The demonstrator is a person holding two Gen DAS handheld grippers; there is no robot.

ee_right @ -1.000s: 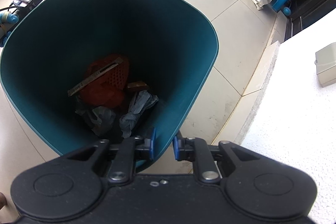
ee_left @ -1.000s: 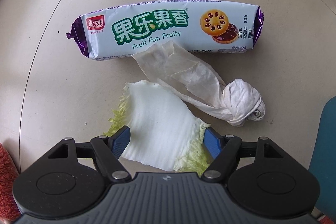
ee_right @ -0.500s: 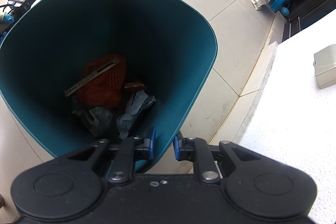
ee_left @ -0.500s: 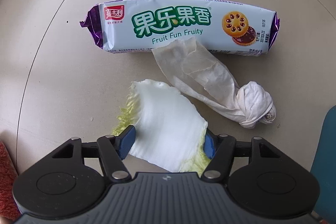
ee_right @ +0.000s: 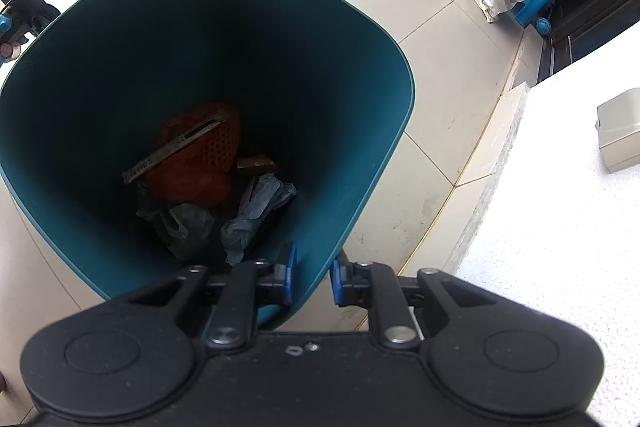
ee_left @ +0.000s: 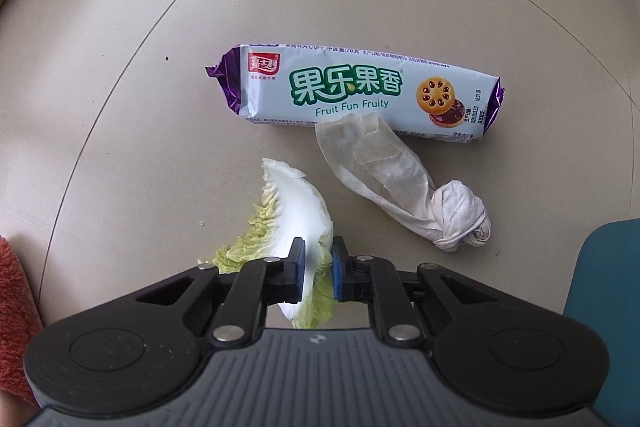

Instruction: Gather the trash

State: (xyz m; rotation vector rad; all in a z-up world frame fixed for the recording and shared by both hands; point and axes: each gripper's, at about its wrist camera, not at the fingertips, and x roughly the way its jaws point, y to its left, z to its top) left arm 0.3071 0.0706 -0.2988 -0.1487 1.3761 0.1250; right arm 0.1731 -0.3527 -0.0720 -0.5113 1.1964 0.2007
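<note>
Cabbage leaf (ee_left: 298, 211) sits pinched between the two blue pads of the left gripper (ee_left: 316, 269) — the jaws have just been closing, and now they squeeze the leaf, which is folded up and hangs down toward the floor (ee_left: 120, 107). Just past the leaf and to its right lies a crumpled white tissue (ee_left: 404, 187) with a knot at one end. Beyond the leaf lies a long cookie packet (ee_left: 360, 95), and the flat end of the tissue rests on its near edge. The right gripper (ee_right: 313, 277) is clamped on the rim of the teal trash bin (ee_right: 360, 99) — one pad inside the wall, one outside. Down in the bin lie an orange bag (ee_right: 196, 163) and some grey scraps (ee_right: 256, 211).
</note>
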